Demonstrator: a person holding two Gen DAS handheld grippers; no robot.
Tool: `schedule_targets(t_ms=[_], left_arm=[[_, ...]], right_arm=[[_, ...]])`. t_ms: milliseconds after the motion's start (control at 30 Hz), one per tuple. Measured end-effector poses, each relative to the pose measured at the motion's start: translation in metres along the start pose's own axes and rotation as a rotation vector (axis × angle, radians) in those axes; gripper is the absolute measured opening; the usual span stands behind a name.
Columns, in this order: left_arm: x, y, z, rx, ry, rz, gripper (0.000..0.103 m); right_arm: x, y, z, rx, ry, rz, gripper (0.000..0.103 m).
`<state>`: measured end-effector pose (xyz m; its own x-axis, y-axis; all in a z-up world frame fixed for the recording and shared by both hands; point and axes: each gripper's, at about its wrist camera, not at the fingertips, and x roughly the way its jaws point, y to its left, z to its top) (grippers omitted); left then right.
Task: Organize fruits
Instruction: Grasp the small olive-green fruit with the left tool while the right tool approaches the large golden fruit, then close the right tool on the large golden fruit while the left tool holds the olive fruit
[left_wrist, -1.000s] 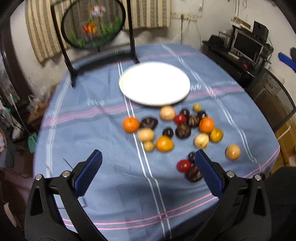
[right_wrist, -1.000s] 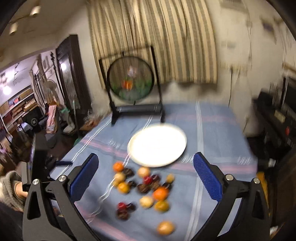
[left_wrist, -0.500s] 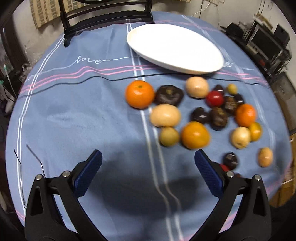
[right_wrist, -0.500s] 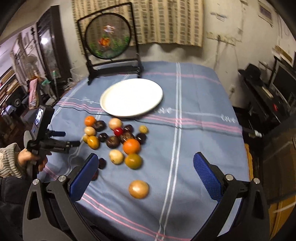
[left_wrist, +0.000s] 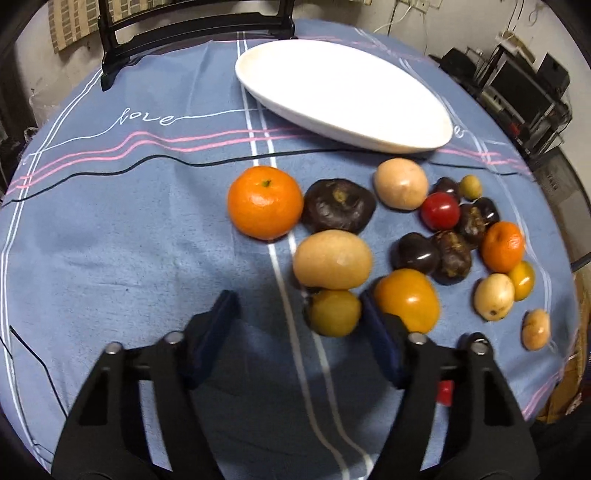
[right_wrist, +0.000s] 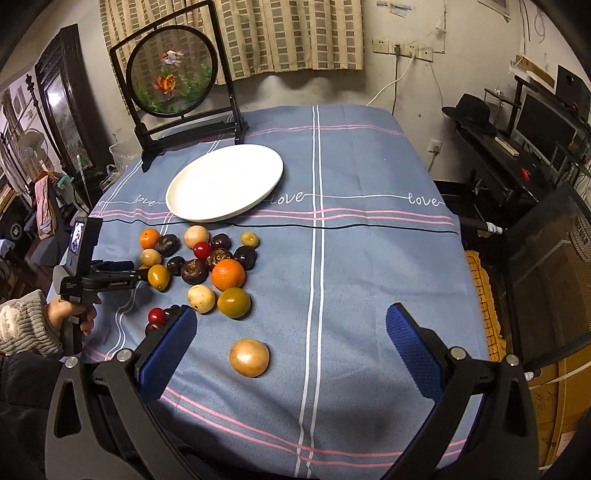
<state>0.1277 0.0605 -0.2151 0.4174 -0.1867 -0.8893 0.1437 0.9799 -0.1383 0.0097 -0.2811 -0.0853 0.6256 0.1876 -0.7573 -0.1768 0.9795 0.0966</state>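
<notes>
**Left jaws closing around a small yellow fruit**

My left gripper (left_wrist: 297, 314) points steeply down at the blue tablecloth (left_wrist: 147, 240), its jaws closing. A small yellow-green fruit (left_wrist: 334, 312) sits between them, hard against the right finger (left_wrist: 380, 343); the left finger stands clear of it, so nothing is pinched yet. Just past the right finger, at about two o'clock, lies a yellow-orange persimmon (left_wrist: 408, 299). Straight ahead at twelve o'clock a tan fruit (left_wrist: 332, 258) touches the small one, and beyond it sit a dark wrinkled fruit (left_wrist: 338, 210) and, at eleven o'clock, an orange mandarin (left_wrist: 264, 201). More fruits scatter off toward three o'clock. Farthest, at one o'clock, the white plate (left_wrist: 436, 136) is bare.

My right gripper (right_wrist: 290, 339) hangs spread wide over the cloth, gripping nothing. A lone golden fruit (right_wrist: 249, 357) lies between its fingers, a little ahead. The fruit cluster lies at eleven o'clock, with my left hand (right_wrist: 70, 314) at nine o'clock.
</notes>
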Motion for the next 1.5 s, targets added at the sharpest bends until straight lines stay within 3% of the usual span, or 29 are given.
schedule_targets(t_ms=[100,367,400,433,567,733,867,967,1167,1300,1367,1433,1500], left_arm=[[-0.001,-0.001,-0.001,-0.008,-0.014,-0.039,0.047],[0.000,-0.021,-0.011,0.050,-0.023,0.039,0.046],[-0.002,-0.022,-0.012,0.049,-0.030,0.044,0.035],[-0.005,-0.023,-0.011,0.036,-0.042,0.034,0.030],[-0.006,-0.020,-0.012,0.009,-0.047,0.008,0.030],[-0.015,-0.024,-0.013,0.005,-0.087,-0.023,0.026],[-0.009,-0.029,-0.012,0.019,-0.074,-0.001,0.027],[0.000,-0.020,-0.011,-0.031,-0.046,-0.046,0.028],[0.000,-0.032,-0.016,0.024,-0.050,0.013,0.026],[-0.012,-0.029,-0.021,-0.010,-0.052,-0.009,0.026],[-0.025,-0.025,-0.026,-0.025,-0.069,-0.018,0.026],[-0.038,-0.021,-0.030,-0.042,-0.079,-0.030,0.026],[-0.049,-0.018,-0.034,-0.057,-0.087,-0.035,0.026]], right_arm=[[0.003,0.002,0.002,-0.010,0.009,0.006,0.102],[0.011,0.006,0.007,-0.030,0.031,0.032,0.102],[0.013,0.003,0.007,-0.026,0.037,0.035,0.102],[0.017,0.001,0.006,-0.023,0.046,0.036,0.102],[0.030,-0.006,-0.002,-0.016,0.100,0.028,0.102],[0.031,-0.004,-0.004,-0.036,0.102,0.034,0.102],[0.030,-0.004,-0.004,-0.049,0.098,0.030,0.102],[0.027,-0.007,-0.005,-0.039,0.095,0.033,0.102],[0.030,-0.012,-0.007,-0.031,0.101,0.049,0.102],[0.047,-0.011,-0.018,-0.073,0.141,0.101,0.102],[0.066,-0.011,-0.030,-0.093,0.198,0.141,0.097],[0.084,-0.008,-0.039,-0.115,0.248,0.173,0.082],[0.095,-0.004,-0.043,-0.126,0.262,0.184,0.080]])
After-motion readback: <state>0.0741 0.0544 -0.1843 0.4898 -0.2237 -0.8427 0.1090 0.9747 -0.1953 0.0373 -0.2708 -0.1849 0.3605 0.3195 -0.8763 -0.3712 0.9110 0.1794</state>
